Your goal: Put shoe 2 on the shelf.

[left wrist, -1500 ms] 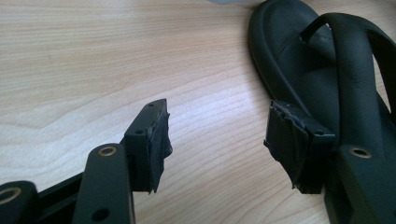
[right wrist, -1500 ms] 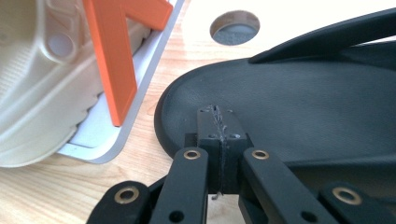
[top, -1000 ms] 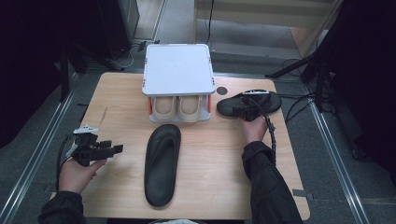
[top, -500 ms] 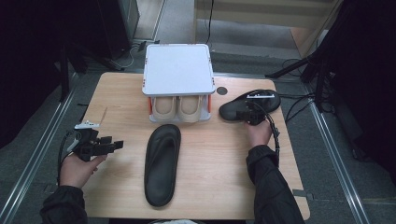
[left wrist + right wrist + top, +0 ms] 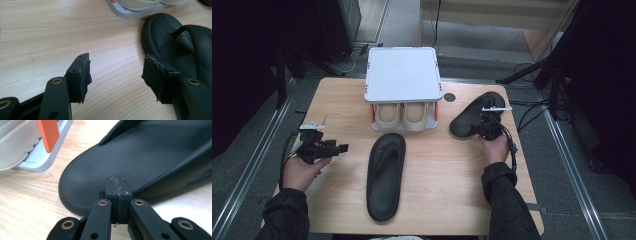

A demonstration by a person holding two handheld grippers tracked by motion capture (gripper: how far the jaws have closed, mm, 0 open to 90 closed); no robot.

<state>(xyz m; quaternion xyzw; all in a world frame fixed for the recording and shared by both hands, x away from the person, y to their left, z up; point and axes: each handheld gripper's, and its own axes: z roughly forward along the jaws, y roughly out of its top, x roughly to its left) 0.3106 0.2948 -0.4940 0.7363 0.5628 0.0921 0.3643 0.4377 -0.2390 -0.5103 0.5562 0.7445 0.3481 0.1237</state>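
Pale wood-grain table (image 5: 452, 200), rectangular with rounded corners, matt and lightly streaked. At its far middle, a low grey shoe rack (image 5: 402, 75) with a flat, smooth, square top and orange corner posts; underneath, a pair of beige shoes (image 5: 404, 116) side by side, toes toward the person. In front of the rack, a black flip-flop (image 5: 385, 175) lying lengthwise, sole down, matt rubbery foam with a thong strap, long oval outline. To the right of the rack, a second black flip-flop (image 5: 467, 117) set at a slant, same material. Small dark round mark (image 5: 450, 97) on the tabletop between rack and slanted flip-flop.

Right gripper (image 5: 488, 127) at the near edge of the slanted flip-flop; from above, not clear whether the jaws grip. Seen closer in the right gripper view (image 5: 117, 185): jaws pressed flat together with only a seam between the frayed pads, nothing between them, tips just at the sandal's smooth rounded rim; orange post and grey rack base at upper left.

Left gripper (image 5: 339, 148) at the table's left edge, well apart from the lengthwise flip-flop. In the left gripper view (image 5: 116, 72), jaws spread wide and empty, pads wrapped in ragged black tape, bare wood between them, the flip-flop's toe end beside one jaw.
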